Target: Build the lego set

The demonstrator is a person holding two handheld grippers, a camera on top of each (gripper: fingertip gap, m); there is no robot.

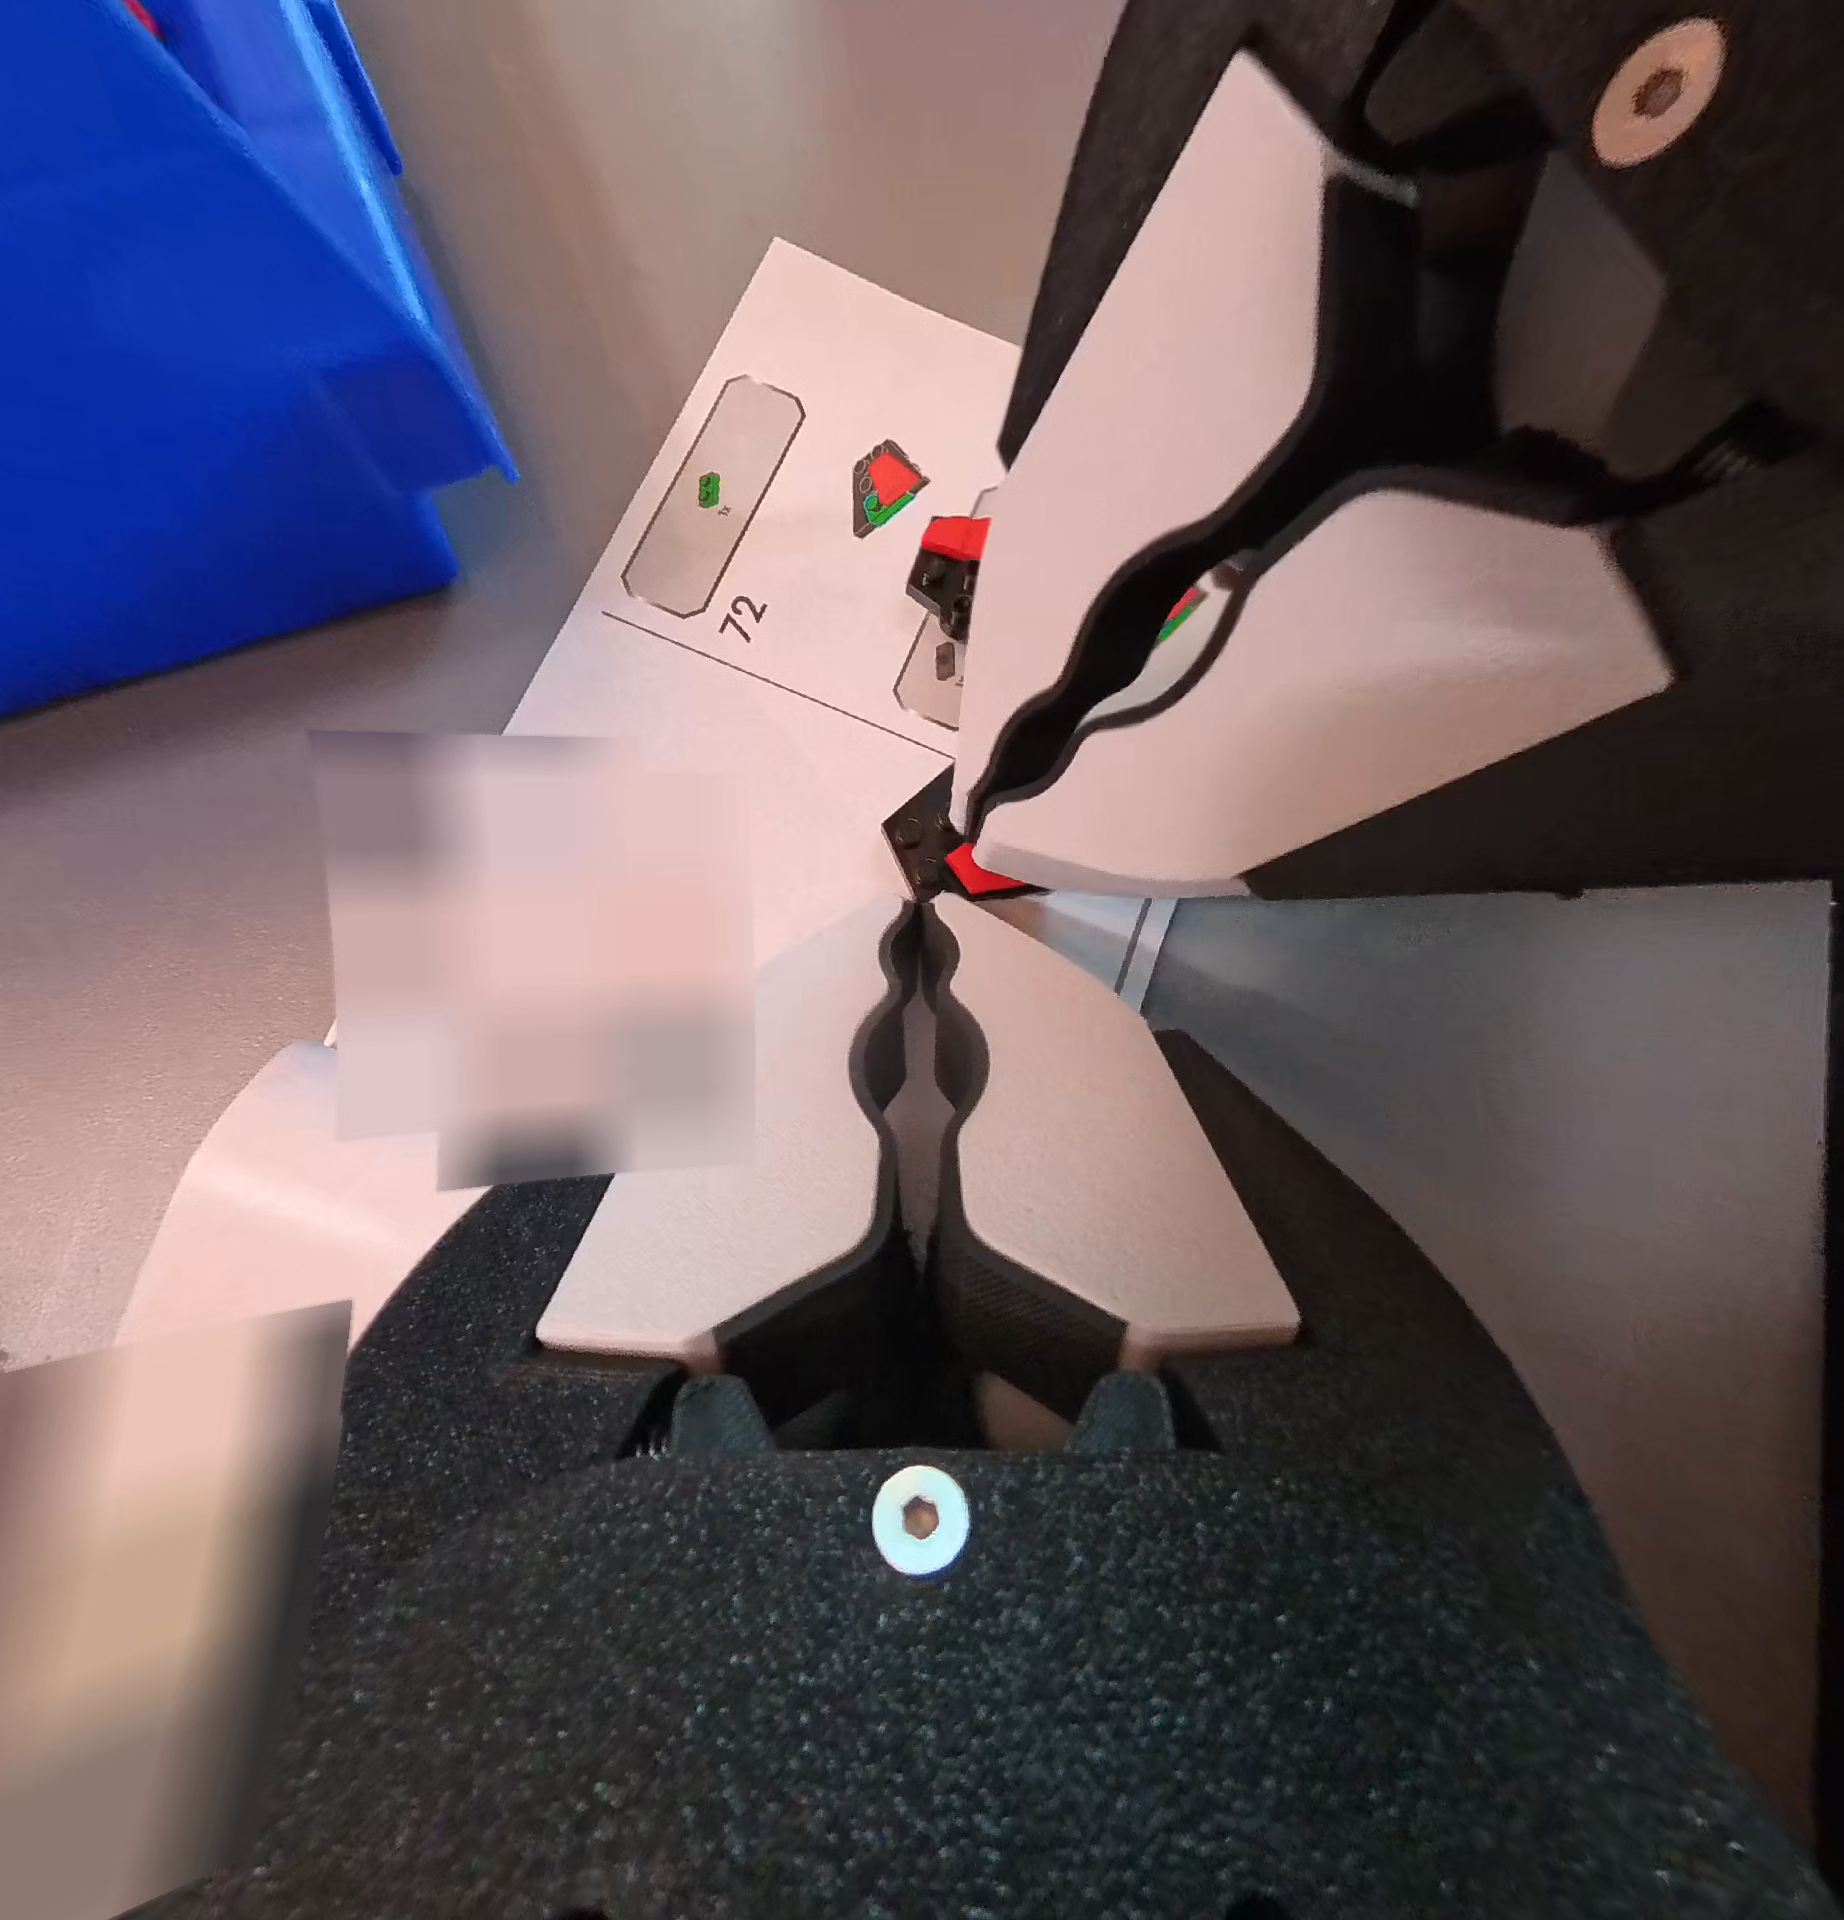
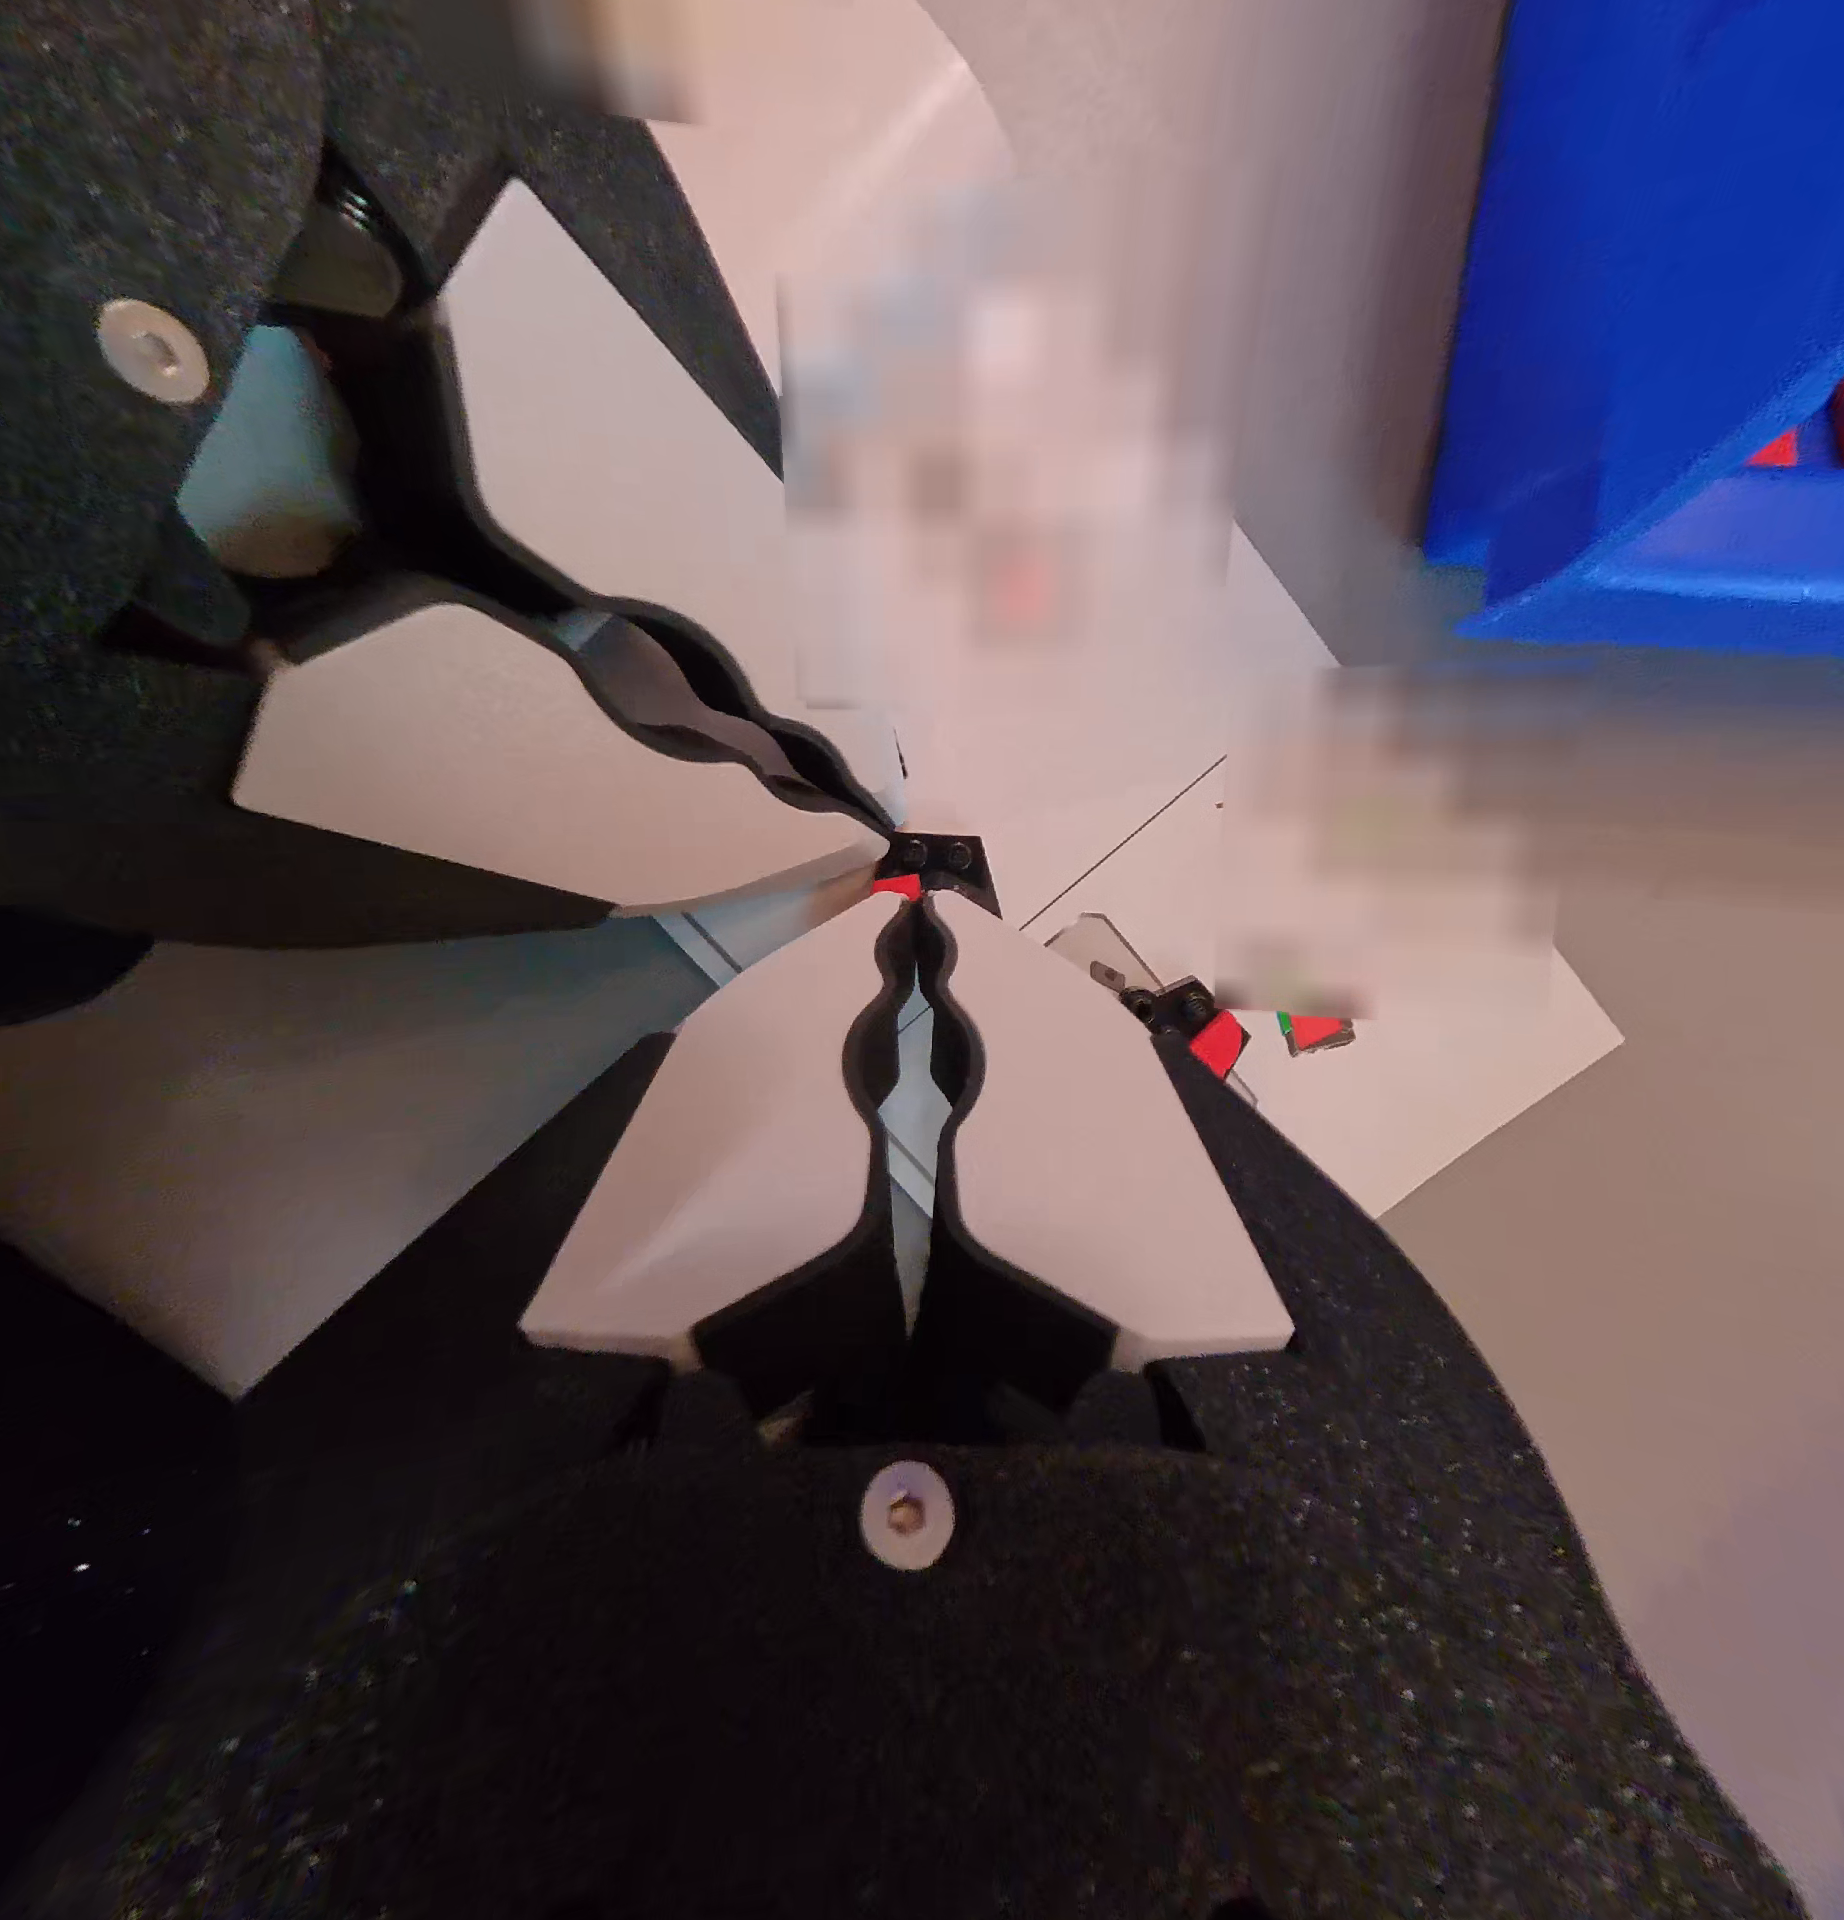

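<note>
Both grippers meet tip to tip over the white printed instruction sheet on the grey table. The left gripper and right gripper are each pinched closed on the small black studded lego plate with a red sloped piece. To seat it well, squeeze straight, keeping edges aligned; a twist would likely pop it loose
</note>
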